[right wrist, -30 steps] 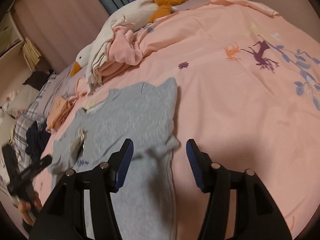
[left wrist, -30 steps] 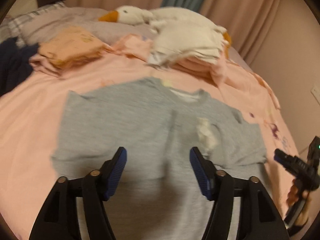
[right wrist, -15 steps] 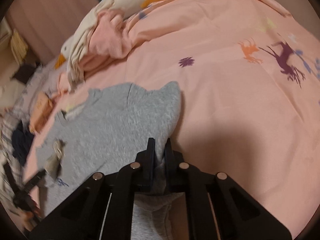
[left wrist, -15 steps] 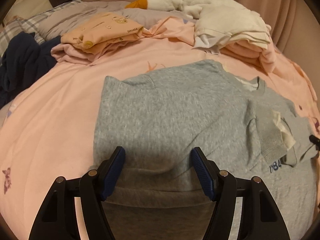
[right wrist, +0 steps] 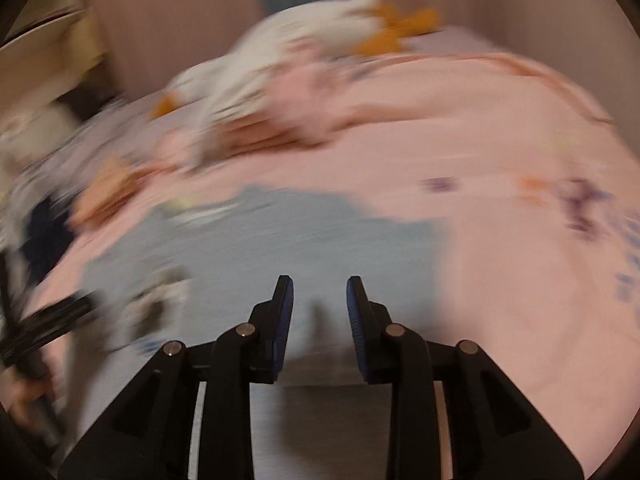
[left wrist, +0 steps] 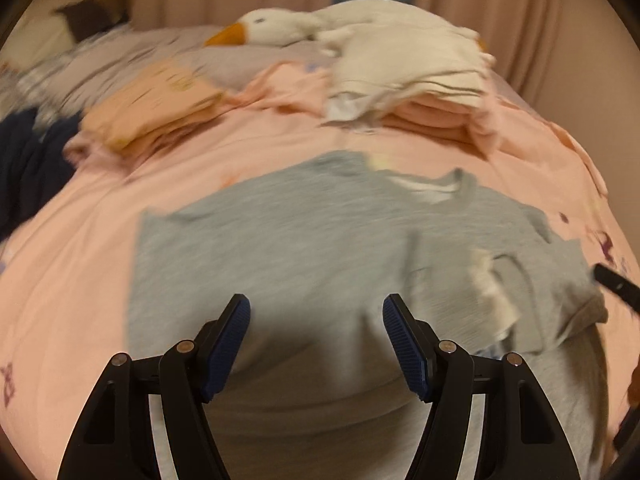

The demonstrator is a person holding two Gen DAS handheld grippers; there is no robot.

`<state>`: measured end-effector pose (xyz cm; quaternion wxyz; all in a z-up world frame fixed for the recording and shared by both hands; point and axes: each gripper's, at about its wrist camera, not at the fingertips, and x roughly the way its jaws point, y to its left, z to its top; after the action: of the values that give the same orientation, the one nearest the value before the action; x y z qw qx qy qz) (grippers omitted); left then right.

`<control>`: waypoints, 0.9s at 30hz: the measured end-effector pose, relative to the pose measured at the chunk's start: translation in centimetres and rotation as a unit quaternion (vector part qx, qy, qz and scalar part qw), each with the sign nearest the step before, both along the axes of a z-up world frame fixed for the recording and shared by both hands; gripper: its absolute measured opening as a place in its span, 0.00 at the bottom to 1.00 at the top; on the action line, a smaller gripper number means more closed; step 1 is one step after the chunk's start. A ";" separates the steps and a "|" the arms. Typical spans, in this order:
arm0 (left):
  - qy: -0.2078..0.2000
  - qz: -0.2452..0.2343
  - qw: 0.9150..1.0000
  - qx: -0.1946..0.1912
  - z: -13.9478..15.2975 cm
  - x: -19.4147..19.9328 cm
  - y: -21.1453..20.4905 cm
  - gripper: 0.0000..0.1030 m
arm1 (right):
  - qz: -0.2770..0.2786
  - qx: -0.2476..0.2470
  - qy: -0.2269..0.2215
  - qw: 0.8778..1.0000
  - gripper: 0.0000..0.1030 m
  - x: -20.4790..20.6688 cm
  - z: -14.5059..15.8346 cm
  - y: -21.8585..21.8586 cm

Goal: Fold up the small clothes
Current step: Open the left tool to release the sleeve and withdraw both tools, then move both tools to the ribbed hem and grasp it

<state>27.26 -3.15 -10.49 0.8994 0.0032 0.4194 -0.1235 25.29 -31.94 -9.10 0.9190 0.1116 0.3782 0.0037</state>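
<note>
A grey T-shirt [left wrist: 280, 248] lies flat on the pink bedsheet [left wrist: 60, 280], neck away from me, with a fold and a white label [left wrist: 488, 288] on its right part. My left gripper [left wrist: 317, 304] hovers open over the shirt's lower middle with nothing between its pads. My right gripper [right wrist: 319, 284] hangs over the shirt [right wrist: 280, 236] near its right edge. Its jaws are opening and stand a little apart, with no cloth between them. That view is badly blurred. One black finger of the right gripper [left wrist: 616, 288] shows at the right edge of the left wrist view.
Behind the shirt lie a stack of white and pink folded clothes [left wrist: 408, 72], a peach folded pile [left wrist: 156, 108] and a white goose plush [left wrist: 272, 32]. A dark navy garment [left wrist: 24, 160] sits at the left. Curtains and a wall close off the back.
The right gripper shut on the shirt's right edge half a second ago; now its jaws have parted and the cloth is out of them. The left gripper stayed open and shifted over the shirt.
</note>
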 end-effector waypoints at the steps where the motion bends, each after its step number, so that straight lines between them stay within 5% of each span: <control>1: -0.005 -0.008 1.000 0.004 0.1 0.0 -0.9 0.66 | 0.026 0.004 0.006 1.000 0.26 0.6 -0.2 1.4; 6: -0.011 -0.034 0.997 0.065 -1.3 0.5 -5.5 0.66 | 0.085 0.018 0.024 0.996 0.20 2.3 -1.9 6.0; 11: -0.019 -0.050 0.993 0.104 -2.2 0.3 -6.7 0.66 | 0.093 -0.032 0.062 0.993 0.21 3.6 -4.6 8.0; 17: 0.031 -0.032 0.999 -0.010 0.4 -1.8 -2.1 0.66 | 0.082 0.006 0.061 0.995 0.24 1.6 -3.0 6.7; 21: 0.044 -0.004 0.997 -0.056 1.8 -6.1 3.3 0.72 | 0.068 0.042 0.046 0.996 0.51 -3.5 -1.4 4.1; 27: 0.088 0.066 0.987 -0.121 0.7 -12.5 12.1 0.73 | 0.015 0.077 0.047 0.996 0.56 -11.6 -1.7 0.0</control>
<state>14.75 8.94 -9.83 0.8587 -0.1439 0.4786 -0.1132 13.71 -31.92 -10.78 0.8886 0.1768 0.4212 0.0414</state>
